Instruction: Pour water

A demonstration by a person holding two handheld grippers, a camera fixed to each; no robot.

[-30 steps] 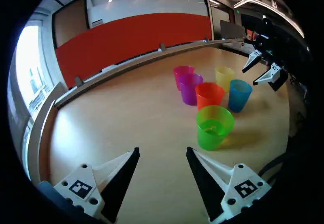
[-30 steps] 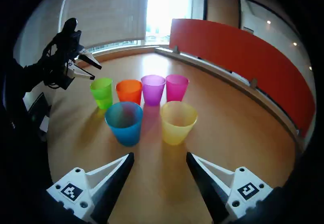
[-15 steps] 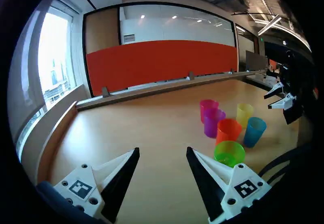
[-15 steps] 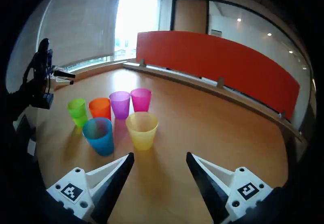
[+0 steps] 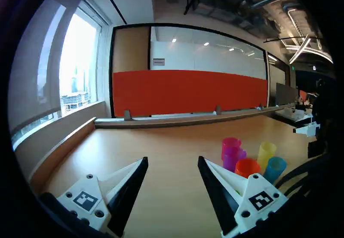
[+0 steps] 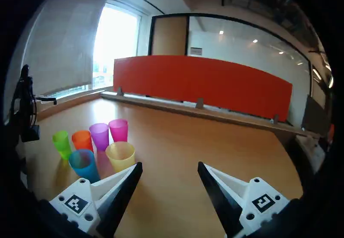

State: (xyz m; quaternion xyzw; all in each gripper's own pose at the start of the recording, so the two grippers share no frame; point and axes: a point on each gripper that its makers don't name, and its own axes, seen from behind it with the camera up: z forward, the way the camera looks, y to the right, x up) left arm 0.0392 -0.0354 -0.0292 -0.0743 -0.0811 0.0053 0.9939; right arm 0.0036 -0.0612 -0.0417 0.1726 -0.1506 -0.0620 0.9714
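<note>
Several coloured plastic cups stand clustered on a wooden table [image 6: 206, 152]. In the right gripper view I see a green cup [image 6: 62, 143], an orange cup [image 6: 81, 140], a purple cup [image 6: 99, 135], a pink cup [image 6: 118, 129], a yellow cup [image 6: 121, 155] and a blue cup [image 6: 84, 165]. My right gripper [image 6: 170, 169] is open, to the right of the cups, with nothing between its fingers. In the left gripper view the pink cup [image 5: 230, 146], yellow cup [image 5: 265, 154], orange cup [image 5: 246, 168] and blue cup [image 5: 275, 168] sit low right, partly behind my open left gripper [image 5: 172, 165].
A red partition [image 6: 202, 83] runs along the table's far edge, with a raised wooden ledge [image 5: 180, 121] before it. Bright windows [image 5: 73, 83] lie to one side. The other gripper [image 6: 23, 109] shows at the far left of the right gripper view.
Both grippers have risen and tilted up away from the cups, which now sit lower and smaller in both views. The green cup has slipped behind the left gripper's finger. Both stay open.
</note>
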